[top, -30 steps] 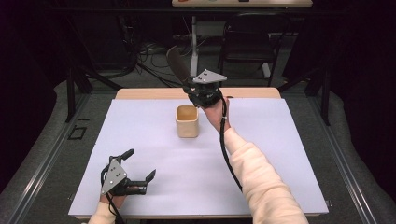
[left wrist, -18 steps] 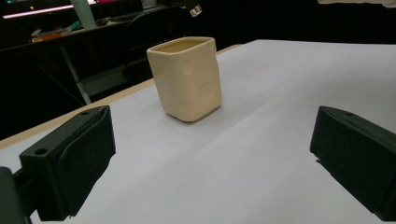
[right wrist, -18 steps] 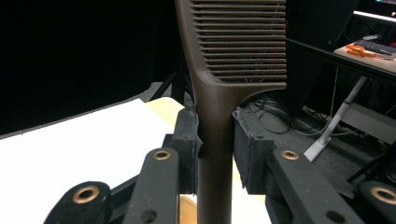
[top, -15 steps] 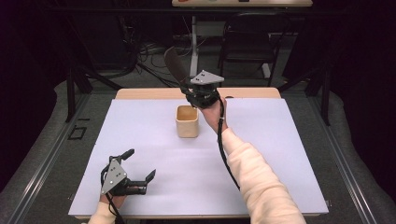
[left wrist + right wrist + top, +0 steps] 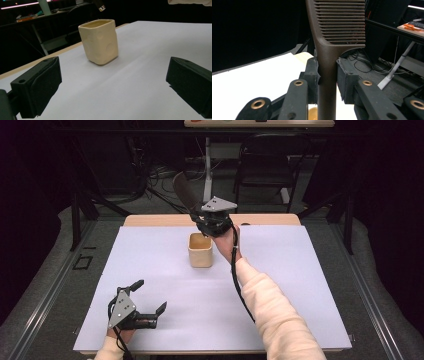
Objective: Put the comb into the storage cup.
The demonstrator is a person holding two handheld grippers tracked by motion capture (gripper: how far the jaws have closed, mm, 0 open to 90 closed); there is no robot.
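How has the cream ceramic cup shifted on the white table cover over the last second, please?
No. The cream ceramic cup sits at the same spot near the tan table edge, below the right tool holding the brown comb.

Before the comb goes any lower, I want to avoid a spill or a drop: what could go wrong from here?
1. The right gripper pinches the comb only on its narrow handle, with the toothed end far above; it might pivot or slip.
2. The cup stands free on the white sheet, and the left gripper is open and well away from it, so a knock on the rim could tip or slide it.
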